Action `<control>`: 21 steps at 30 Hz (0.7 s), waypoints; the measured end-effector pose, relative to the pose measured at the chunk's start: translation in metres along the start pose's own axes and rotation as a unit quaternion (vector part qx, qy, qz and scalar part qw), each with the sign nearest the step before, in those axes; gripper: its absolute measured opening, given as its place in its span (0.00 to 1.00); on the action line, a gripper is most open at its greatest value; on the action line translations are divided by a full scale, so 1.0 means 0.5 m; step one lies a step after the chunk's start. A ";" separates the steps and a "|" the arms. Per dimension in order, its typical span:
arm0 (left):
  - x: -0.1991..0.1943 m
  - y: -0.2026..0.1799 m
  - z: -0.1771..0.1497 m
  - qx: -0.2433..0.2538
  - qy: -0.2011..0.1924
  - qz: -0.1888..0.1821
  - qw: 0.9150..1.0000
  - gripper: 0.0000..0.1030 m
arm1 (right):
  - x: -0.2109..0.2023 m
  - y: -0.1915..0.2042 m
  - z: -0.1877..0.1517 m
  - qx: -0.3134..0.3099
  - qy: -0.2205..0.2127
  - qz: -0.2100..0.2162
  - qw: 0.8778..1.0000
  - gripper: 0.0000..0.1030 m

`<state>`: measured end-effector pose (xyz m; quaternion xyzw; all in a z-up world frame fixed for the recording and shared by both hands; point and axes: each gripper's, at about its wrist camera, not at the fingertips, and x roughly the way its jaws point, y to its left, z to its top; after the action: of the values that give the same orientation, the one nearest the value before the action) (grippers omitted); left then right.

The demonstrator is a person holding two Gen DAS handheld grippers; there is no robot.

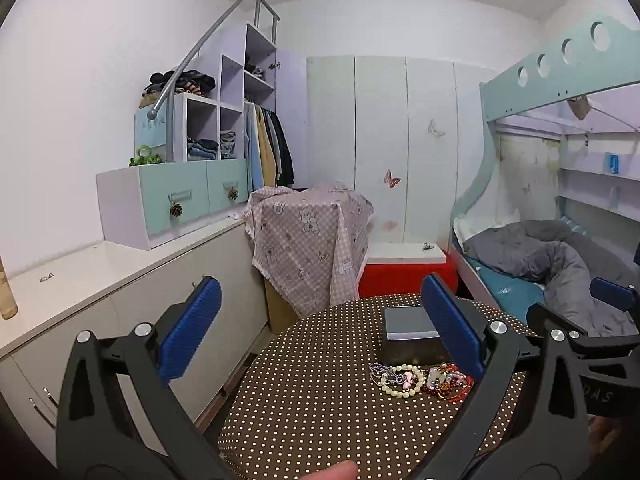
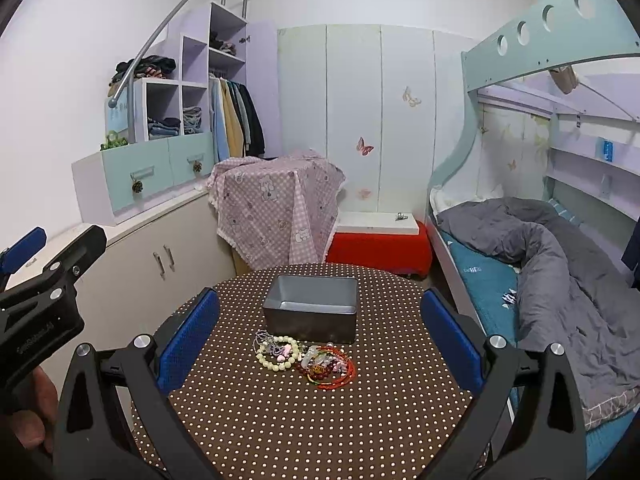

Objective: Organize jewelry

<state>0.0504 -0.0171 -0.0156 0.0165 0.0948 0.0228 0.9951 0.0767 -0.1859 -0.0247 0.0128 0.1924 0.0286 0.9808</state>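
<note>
Left hand-held gripper (image 1: 320, 320) and right hand-held gripper (image 2: 320, 330) both spread wide, holding nothing, above the polka-dot desk (image 2: 312, 420). Jewelry pile (image 2: 306, 360) of bead bracelets and red cords lies on desk, just in front of grey box (image 2: 312, 314).

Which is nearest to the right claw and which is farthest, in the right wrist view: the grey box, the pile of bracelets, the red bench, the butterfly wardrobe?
From the right claw, open above the dotted table:
1. Pile of bracelets, on the table, straight ahead.
2. Grey box, just behind the pile.
3. Red bench, on the floor past the table, slightly right.
4. Butterfly wardrobe, at the back wall.
</note>
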 end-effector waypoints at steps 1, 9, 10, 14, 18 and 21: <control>0.008 -0.003 0.002 0.001 0.003 0.000 1.000 0.95 | 0.008 -0.002 0.006 0.000 0.003 0.000 1.000 0.93; 0.069 -0.004 0.011 -0.002 0.028 -0.002 1.000 0.95 | 0.066 -0.024 0.042 0.000 0.023 -0.002 1.000 0.93; 0.077 -0.002 0.012 -0.003 0.033 -0.003 0.999 0.95 | 0.071 -0.026 0.048 0.002 0.024 -0.002 1.000 0.93; 0.101 0.006 0.018 -0.006 0.039 -0.006 0.999 0.95 | 0.084 -0.036 0.066 -0.002 0.024 -0.013 1.000 0.93; 0.118 0.018 0.029 -0.004 0.037 -0.014 0.999 0.95 | 0.088 -0.027 0.081 -0.006 0.021 -0.031 0.999 0.93; 0.130 0.023 0.031 0.005 0.032 -0.028 0.999 0.95 | 0.088 -0.018 0.079 -0.009 0.025 -0.046 0.999 0.93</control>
<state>0.1166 -0.0030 -0.0124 0.0181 0.1270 -0.0052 0.9917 0.1327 -0.1928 -0.0049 -0.0054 0.2166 -0.0142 0.9761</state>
